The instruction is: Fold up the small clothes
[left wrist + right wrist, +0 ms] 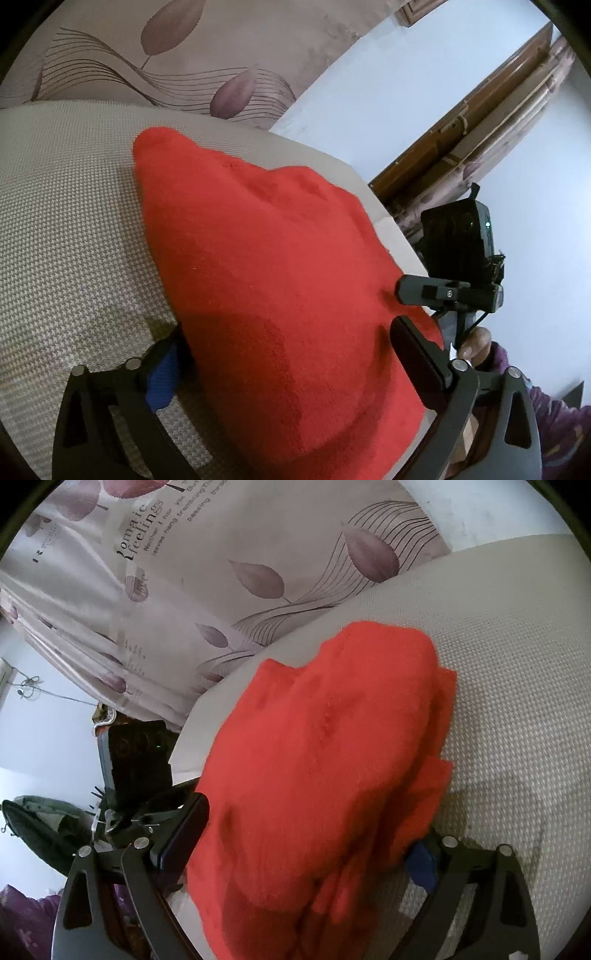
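A red fleece garment [266, 266] lies on a grey woven surface [66, 206]. In the left wrist view my left gripper [291, 354] is wide open, one finger on each side of the garment's near end, the cloth lying between them. The right gripper [417, 291] shows at the garment's right edge, its jaws too foreshortened to read there. In the right wrist view the garment [332, 768] is bunched and fills the space between the wide-open fingers of my right gripper [306, 834]. The left gripper [147, 805] shows at the left, beside the cloth's edge.
A leaf-patterned curtain [236, 576] hangs behind the grey surface. A white wall and a brown wooden door frame [480, 122] stand to the right in the left wrist view. A person's hand and purple sleeve [517, 373] sit behind the right gripper.
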Tool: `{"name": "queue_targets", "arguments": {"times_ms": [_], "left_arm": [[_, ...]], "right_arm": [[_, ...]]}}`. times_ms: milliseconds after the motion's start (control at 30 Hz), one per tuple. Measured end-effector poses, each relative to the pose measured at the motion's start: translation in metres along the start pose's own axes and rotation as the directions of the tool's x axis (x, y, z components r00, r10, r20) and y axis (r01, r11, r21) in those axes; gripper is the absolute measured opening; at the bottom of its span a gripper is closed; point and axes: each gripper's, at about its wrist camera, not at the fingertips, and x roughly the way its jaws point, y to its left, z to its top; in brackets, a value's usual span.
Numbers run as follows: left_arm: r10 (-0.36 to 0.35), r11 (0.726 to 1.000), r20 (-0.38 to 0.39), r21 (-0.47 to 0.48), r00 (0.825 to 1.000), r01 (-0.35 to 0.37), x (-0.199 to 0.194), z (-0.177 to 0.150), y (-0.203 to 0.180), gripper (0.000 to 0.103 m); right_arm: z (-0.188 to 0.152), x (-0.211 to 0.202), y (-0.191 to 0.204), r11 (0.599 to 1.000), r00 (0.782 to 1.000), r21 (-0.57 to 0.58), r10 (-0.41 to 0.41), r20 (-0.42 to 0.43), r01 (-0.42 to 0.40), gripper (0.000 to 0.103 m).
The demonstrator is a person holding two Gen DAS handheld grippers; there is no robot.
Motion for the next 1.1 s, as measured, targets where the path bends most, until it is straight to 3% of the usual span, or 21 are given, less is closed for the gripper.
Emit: {"name": "queue_targets", "arguments": {"times_ms": [67, 167, 367, 567, 600, 667, 733, 833, 1100], "left_arm": [[0.023, 1.0, -0.003, 0.003, 1.0, -0.023, 0.002, 0.001, 0.0, 0.091], [0.029, 1.0, -0.005, 0.005, 1.0, -0.029, 0.004, 0.002, -0.001, 0.091], [0.044, 0.999, -0.018, 0.031, 0.999, -0.044, 0.006, 0.003, -0.002, 0.091], [0.081, 0.995, -0.02, 0.064, 0.997, -0.079, 0.013, 0.001, -0.006, 0.091], [0.093, 0.993, -0.017, 0.075, 0.996, -0.091, 0.014, 0.0, -0.008, 0.088], [0.117, 0.989, -0.015, 0.091, 0.993, -0.115, 0.016, -0.002, -0.011, 0.071], [0.138, 0.986, 0.004, 0.098, 0.99, -0.137, 0.015, -0.003, -0.012, 0.059], [0.169, 0.977, 0.034, 0.128, 0.985, -0.172, 0.013, -0.005, -0.019, 0.05], [0.243, 0.953, 0.06, 0.171, 0.968, -0.25, 0.005, -0.005, -0.039, 0.041]], "right_arm": [[-0.001, 0.002, -0.002, 1.0, 1.0, 0.008, -0.002, -0.021, 0.002, 0.067], [0.001, 0.0, -0.008, 0.999, 0.999, 0.03, 0.027, -0.028, -0.026, 0.061], [0.001, -0.013, -0.016, 0.999, 1.0, 0.04, -0.02, -0.008, 0.021, 0.069], [0.006, 0.001, -0.005, 1.0, 0.999, -0.001, -0.022, -0.023, 0.022, 0.072], [0.006, 0.006, -0.003, 1.0, 0.999, -0.008, -0.023, -0.029, 0.023, 0.07], [0.006, 0.016, -0.002, 1.0, 0.998, 0.0, -0.02, -0.053, 0.02, 0.045], [0.005, 0.016, -0.001, 1.0, 0.999, 0.001, -0.024, -0.038, 0.024, 0.042], [0.0, 0.013, 0.001, 1.0, 1.0, 0.011, -0.02, -0.016, 0.021, 0.039], [-0.01, 0.005, 0.005, 0.996, 0.999, 0.08, 0.022, 0.042, -0.026, 0.038]]}}
